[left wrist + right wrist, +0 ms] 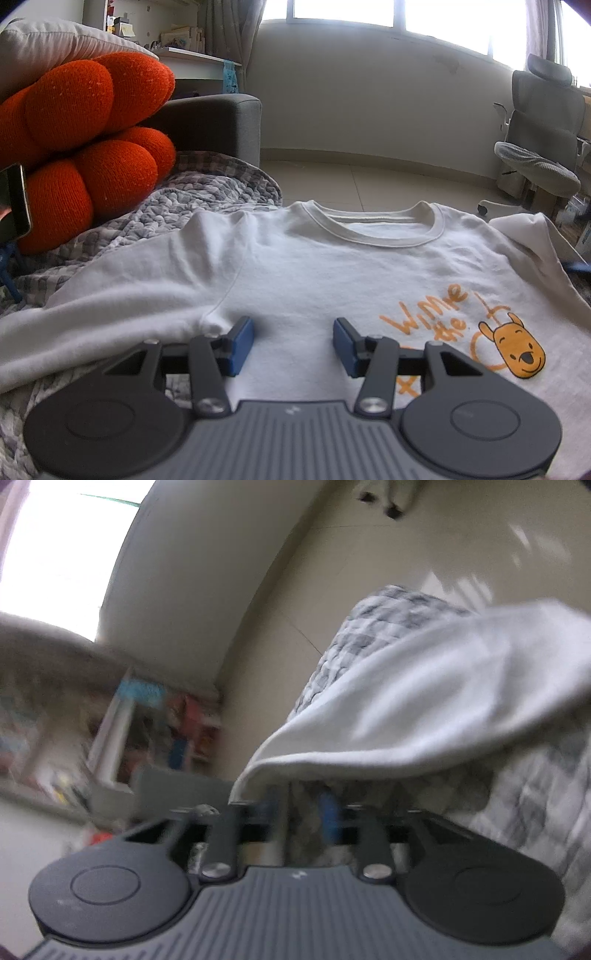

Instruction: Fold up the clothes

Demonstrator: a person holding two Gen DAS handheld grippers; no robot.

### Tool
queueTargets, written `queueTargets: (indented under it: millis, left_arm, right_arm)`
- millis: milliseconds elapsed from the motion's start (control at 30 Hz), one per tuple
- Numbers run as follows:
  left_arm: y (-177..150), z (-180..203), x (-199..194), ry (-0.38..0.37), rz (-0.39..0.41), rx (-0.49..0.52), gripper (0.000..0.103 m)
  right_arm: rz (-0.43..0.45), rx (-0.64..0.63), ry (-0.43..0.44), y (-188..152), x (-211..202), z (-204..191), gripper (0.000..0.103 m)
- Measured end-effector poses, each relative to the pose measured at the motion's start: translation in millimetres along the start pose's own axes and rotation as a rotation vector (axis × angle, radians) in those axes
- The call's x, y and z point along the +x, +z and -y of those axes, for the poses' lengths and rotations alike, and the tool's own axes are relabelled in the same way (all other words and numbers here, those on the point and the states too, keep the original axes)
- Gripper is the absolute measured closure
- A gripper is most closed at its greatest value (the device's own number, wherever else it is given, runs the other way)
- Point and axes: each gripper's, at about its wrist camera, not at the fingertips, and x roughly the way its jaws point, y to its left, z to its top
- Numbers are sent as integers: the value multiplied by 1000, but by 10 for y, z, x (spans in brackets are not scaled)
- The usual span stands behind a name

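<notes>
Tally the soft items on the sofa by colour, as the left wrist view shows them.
White: 1, white cotton T-shirt with orange bear print
Orange: 1, orange knitted knot cushion
Grey: 1, grey checked quilted blanket
Total: 3

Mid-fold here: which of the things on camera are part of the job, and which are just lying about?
Part of the job:
white T-shirt
left gripper, open over it
right gripper at a sleeve edge; blur hides its grip

Lying about:
orange cushion
checked quilt underneath
office chair
</notes>
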Motion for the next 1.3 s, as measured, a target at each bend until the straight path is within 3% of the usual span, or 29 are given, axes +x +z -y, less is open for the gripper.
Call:
queueTargets:
  millis: [100, 200, 233, 267, 300, 333, 533, 633, 833, 967, 1100, 1200, 1300]
  left_arm:
    - [-1, 5, 1, 2, 0, 3, 53]
    - [-2, 3, 4, -1, 1, 0, 53]
    - [-2, -3, 8, -4, 0, -3, 53]
    - [-2, -6, 8, -6, 0, -5, 53]
    - [-3, -6, 7, -6, 0, -5, 53]
    - [-4, -6, 6, -7, 0, -5, 53]
    - [-6, -7, 8, -11, 1, -8, 52]
    - [-3, -7, 12, -11, 1, -6, 52]
    - [2, -7, 15, -12, 1, -7, 52]
    - [3, -19, 17, -16, 1, -9, 52]
    - [3, -22, 18, -17, 2, -13, 52]
    - [3, -20, 16, -18, 2, -13, 52]
    - [5, -20, 19, -18, 2, -14, 52]
  right_arm:
    - [19, 42, 17, 39, 5, -29, 29]
    - [34, -18, -79, 89, 167, -195, 30]
    - [44, -37, -107, 109, 224, -251, 38]
    - [48, -68, -128, 121, 260, -304, 69]
    - [44, -110, -147, 139, 287, -357, 83]
    - [50, -164, -164, 159, 283, -424, 89]
    - [255, -550, -143, 318, -217, -745, 90]
    - [260, -651, -215, 386, -224, -651, 90]
    - [150, -617, -392, 382, 248, -141, 90]
    - [221, -560, -324, 408, 47, -197, 90]
    - [429, -706, -177, 251, -350, -575, 90]
    - [407, -762, -269, 173, -370, -521, 90]
    - [306, -621, -412, 326, -222, -115, 90]
